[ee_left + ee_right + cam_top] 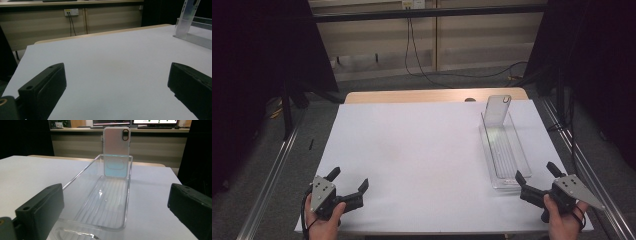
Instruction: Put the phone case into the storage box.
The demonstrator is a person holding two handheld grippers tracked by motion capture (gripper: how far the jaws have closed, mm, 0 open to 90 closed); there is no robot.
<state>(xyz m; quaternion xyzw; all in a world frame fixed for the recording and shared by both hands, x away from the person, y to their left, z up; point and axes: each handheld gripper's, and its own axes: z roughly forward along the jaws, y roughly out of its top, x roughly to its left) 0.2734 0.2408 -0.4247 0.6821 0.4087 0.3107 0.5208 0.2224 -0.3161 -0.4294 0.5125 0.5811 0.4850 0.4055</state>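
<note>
phone case (116, 151) | upright in clear tray (75, 178) | right gripper (535, 181) near

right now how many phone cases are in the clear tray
1. The phone case stands upright, leaning against the far end wall of the clear tray; the rest of the tray looks bare.

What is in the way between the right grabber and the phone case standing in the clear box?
Only the clear tray's own low near wall. The phone case leans upright at the far end, and the open right gripper faces it along the empty tray.
</note>
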